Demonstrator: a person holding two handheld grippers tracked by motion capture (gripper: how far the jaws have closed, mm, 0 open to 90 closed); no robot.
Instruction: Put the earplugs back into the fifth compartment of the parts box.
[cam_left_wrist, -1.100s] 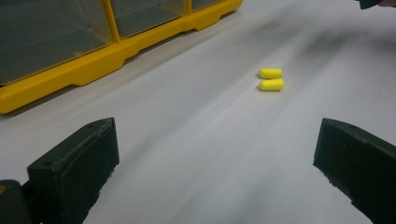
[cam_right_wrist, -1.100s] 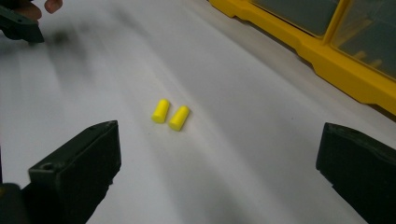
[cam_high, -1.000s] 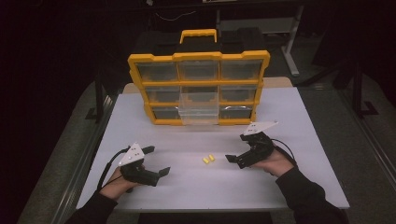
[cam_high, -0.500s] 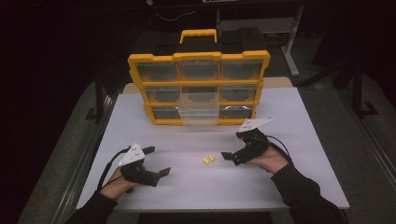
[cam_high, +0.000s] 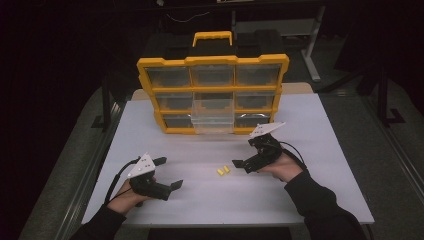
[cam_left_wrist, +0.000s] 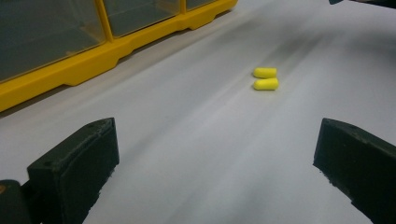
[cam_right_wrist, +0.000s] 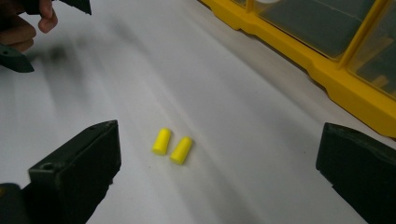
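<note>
Two yellow foam earplugs (cam_high: 223, 171) are lying side by side on the white bench (cam_high: 320, 200), touching or nearly so, about midway between the grippers and in front of the yellow organiser case (cam_high: 212, 95). Their spot on bare surface, apart from the case, is leaving room for jaws to come down on either side. The right gripper (cam_high: 245, 163) is hovering just beside them, jaws spread wide and empty; in the right gripper view the earplugs (cam_right_wrist: 173, 145) are sitting between the two black jaws, a little ahead, which suggests this gripper is lining up for the pick. The pair being so close together may make it hard to take one alone. The left gripper (cam_high: 170, 175) is resting low near the bench's front edge, well apart from the earplugs (cam_left_wrist: 265, 78), jaws also wide and holding nothing; it appears to be waiting out of the way. One clear drawer (cam_high: 213, 114) in the case's middle column is standing pulled out toward the person, probably as the receiving compartment. The remaining drawers are sitting flush. Contents of the open drawer cannot be made out.
</note>
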